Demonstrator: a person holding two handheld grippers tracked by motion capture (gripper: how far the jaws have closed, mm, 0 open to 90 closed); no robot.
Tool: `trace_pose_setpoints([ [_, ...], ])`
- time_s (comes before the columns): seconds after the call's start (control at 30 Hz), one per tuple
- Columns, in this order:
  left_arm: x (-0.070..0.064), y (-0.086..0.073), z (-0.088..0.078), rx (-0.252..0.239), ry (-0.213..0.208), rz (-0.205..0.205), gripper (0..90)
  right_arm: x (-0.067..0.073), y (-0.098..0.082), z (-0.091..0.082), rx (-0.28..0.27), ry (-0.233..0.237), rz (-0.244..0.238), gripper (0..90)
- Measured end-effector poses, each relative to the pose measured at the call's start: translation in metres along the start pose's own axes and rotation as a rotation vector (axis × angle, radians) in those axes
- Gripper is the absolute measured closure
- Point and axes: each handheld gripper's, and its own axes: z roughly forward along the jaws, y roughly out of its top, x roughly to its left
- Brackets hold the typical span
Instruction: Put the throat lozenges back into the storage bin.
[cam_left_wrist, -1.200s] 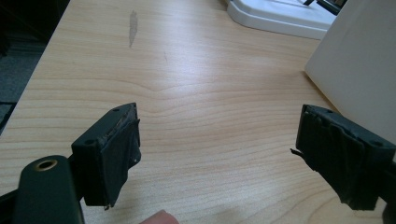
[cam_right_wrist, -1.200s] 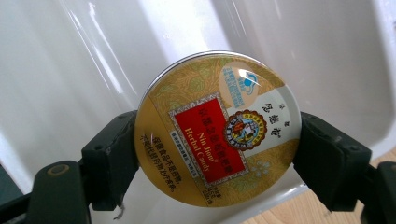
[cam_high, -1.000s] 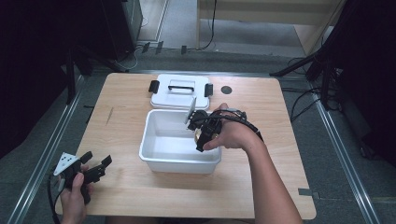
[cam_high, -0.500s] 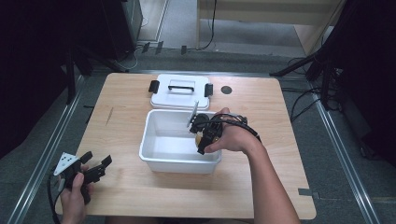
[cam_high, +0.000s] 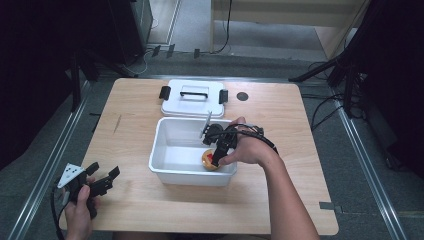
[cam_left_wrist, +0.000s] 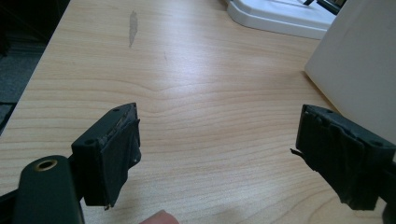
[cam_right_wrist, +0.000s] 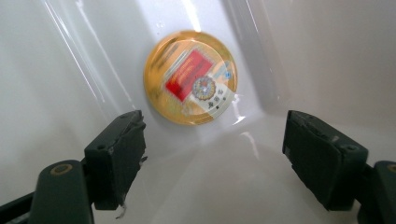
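Pale wooden table (cam_high: 150, 135), set on a grey floor with dark stands and cables around it. At its middle, a white rectangular tub (cam_high: 172, 152), open-topped; just beyond it at the far side, a white lid (cam_high: 192, 102) lying flat, black handle on top and black clasps at both ends. Near the table's far right edge, a small dark round spot (cam_high: 242, 96). Reaching down into the tub's near right corner, the right gripper (cam_high: 216, 157), jaws spread wide and released, gripping nothing. Between and just beyond those jaws, on the tub floor by the wall, a round yellow disc (cam_right_wrist: 190, 77) with a red and white label, untouched. At the near left corner of the table, the left gripper (cam_high: 102, 182), resting low over the wood, jaws likewise parted and empty, well apart from the tub.
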Motion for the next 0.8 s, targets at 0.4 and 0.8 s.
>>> trace_pose_setpoints([
  [0.4, 0.0, 0.0, 0.0, -0.001, 0.001, 0.001, 14.6, 0.002, -0.003, -0.011, -0.034, -0.001, 0.004, 25.6],
  [0.8, 0.0, 0.0, 0.0, 0.001, 0.002, 0.003, 14.6, 0.001, -0.008, -0.038, -0.092, 0.015, 0.025, 36.6],
])
